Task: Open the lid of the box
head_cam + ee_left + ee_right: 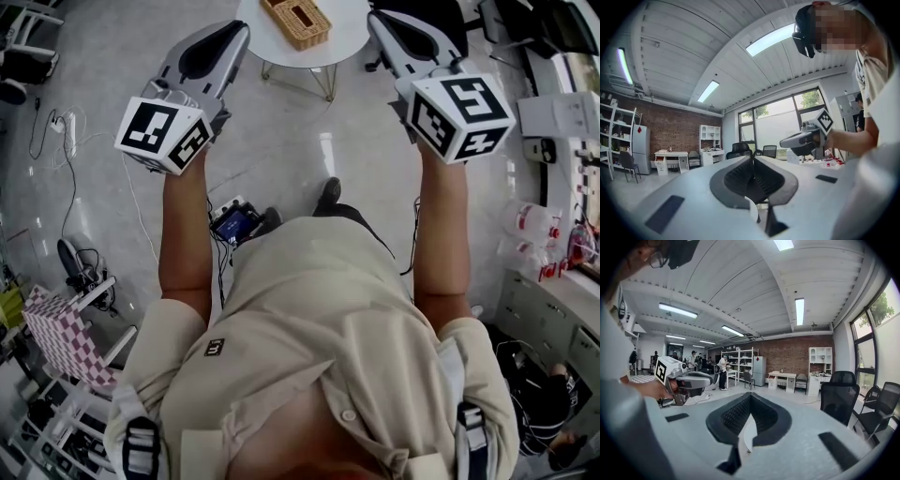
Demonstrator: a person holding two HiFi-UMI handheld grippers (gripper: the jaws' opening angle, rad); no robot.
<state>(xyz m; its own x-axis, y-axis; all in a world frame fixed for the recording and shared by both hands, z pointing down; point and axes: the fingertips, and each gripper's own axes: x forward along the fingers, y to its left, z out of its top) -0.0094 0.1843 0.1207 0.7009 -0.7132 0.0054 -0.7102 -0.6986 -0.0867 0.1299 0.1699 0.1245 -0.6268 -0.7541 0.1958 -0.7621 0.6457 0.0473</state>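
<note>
A woven wicker box (295, 21) with a slot in its lid sits on a small round white table (349, 42) at the top of the head view. Both grippers are held out level in front of the person, on either side of the table. The left gripper (239, 28) has its tip by the table's left edge, and the right gripper (375, 17) reaches over its right edge. Neither touches the box. In the left gripper view the jaws (752, 159) meet with nothing between them. The right gripper (751, 394) is likewise shut and empty. The box shows in neither gripper view.
Cables and a power strip (58, 122) lie on the floor at left, and a small screen device (234, 223) by the person's feet. A checkered chair (66, 333) stands lower left, a counter with bottles (536, 225) at right. Black office chairs (840, 399) stand ahead.
</note>
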